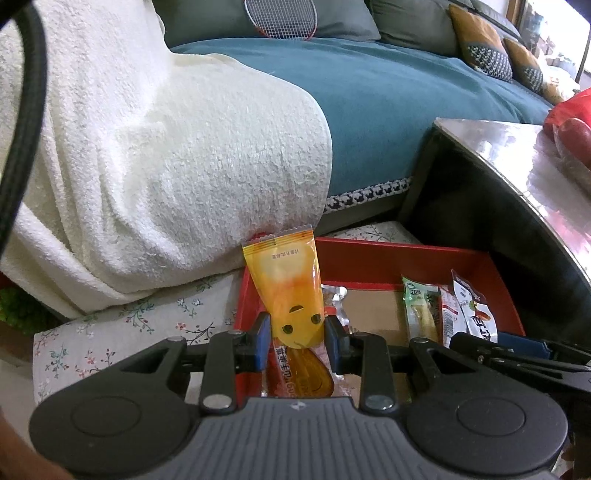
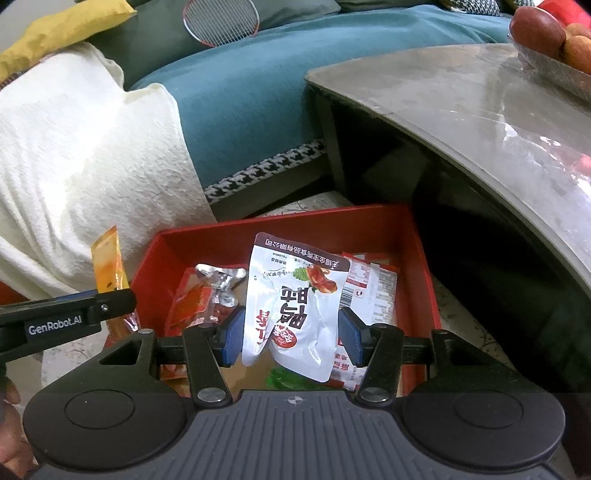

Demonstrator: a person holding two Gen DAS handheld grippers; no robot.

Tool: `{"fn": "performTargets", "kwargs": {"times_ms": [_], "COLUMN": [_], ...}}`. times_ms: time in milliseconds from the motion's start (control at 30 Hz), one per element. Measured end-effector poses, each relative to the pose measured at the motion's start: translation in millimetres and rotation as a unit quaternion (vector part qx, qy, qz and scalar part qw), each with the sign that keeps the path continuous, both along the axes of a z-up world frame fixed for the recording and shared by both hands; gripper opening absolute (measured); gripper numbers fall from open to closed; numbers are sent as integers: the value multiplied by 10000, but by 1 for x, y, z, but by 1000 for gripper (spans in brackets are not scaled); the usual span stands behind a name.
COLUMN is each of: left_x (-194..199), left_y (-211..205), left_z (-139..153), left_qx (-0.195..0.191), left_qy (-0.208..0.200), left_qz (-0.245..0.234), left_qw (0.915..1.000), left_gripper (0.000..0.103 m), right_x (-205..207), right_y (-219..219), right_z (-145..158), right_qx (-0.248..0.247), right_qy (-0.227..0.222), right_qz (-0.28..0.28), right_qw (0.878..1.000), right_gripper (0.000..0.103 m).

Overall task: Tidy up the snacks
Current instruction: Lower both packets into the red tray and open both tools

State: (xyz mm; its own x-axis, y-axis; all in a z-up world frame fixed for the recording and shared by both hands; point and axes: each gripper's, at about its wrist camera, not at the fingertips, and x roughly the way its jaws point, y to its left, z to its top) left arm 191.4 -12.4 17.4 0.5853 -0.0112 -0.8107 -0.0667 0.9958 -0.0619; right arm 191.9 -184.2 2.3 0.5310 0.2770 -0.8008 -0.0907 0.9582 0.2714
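Note:
My left gripper [image 1: 297,341] is shut on a yellow snack packet [image 1: 286,284] and holds it upright over the left edge of the red box [image 1: 399,260]. The packet also shows edge-on in the right wrist view [image 2: 109,260]. My right gripper [image 2: 291,336] stands over the red box [image 2: 295,221], its blue pads [image 2: 232,338] on either side of a white snack pouch [image 2: 295,302] that stands upright. Whether the pads press the pouch is not clear. In the box lie red packets [image 2: 199,302], a silver wrapper [image 2: 219,277], a green packet [image 1: 419,304] and more red-and-white packets [image 2: 369,284].
The box sits on a floral cloth [image 1: 122,325] on the floor. A white blanket [image 1: 147,147] over a teal sofa [image 1: 388,99] lies behind. A grey table [image 2: 461,110] with a fruit bowl [image 2: 546,40] overhangs at the right. A badminton racket [image 1: 280,16] lies on the sofa.

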Motion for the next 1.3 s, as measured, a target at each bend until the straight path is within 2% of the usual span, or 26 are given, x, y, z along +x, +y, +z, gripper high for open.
{"fn": "performTargets", "kwargs": {"times_ms": [467,600,800,1300], "left_x": [3,3,2,-22], "left_y": [1,0,0,-5], "left_z": [-6,-7,-5,9], "left_qx": [39,119,160,91], "left_qy": [23,8,-8,-66], "left_qz": [46,49,48,-115], "left_qw": [10000,9999,9999,9999], "left_gripper": [25,29,40,50], "right_x": [3,3,2,-11], "right_y": [1,0,0,-5], "right_z": [-4,-4,-5,2], "right_qx": [-143,-129,-144,-187], "right_qy": [48,48,63,3], "right_qz": [-60,-101,-109,-155], "right_qw": [9999,9999,9998,9997], "right_gripper": [64,69,71,82]}}
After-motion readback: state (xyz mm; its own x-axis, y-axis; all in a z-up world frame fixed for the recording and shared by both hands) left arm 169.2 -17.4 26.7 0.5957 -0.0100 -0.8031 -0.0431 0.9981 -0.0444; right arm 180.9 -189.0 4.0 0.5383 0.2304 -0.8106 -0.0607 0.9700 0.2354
